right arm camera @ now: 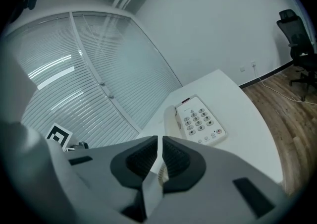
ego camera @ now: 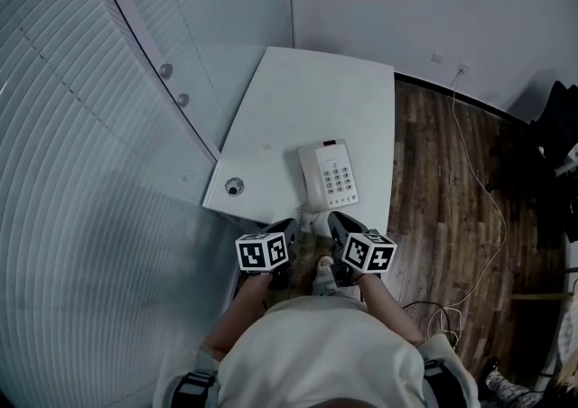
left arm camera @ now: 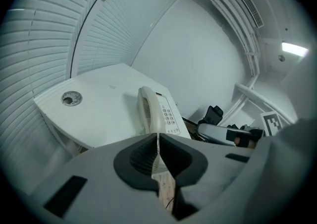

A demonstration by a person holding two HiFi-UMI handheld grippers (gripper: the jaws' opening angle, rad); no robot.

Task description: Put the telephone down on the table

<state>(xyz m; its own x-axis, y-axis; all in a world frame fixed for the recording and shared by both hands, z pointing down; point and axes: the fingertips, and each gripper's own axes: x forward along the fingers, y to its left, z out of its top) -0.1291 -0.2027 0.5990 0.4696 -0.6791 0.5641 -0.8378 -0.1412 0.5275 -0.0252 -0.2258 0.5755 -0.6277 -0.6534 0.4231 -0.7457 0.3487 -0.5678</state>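
Telephone [ego camera: 329, 173] sits on the table [ego camera: 298, 90] — placing looks done to us; left gripper [left arm camera: 158, 141] and right gripper [right arm camera: 159, 144], jaws together and empty, need only back away.

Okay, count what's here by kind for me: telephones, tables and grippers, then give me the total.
telephone: 1
table: 1
grippers: 2, the left gripper and the right gripper
Total: 4
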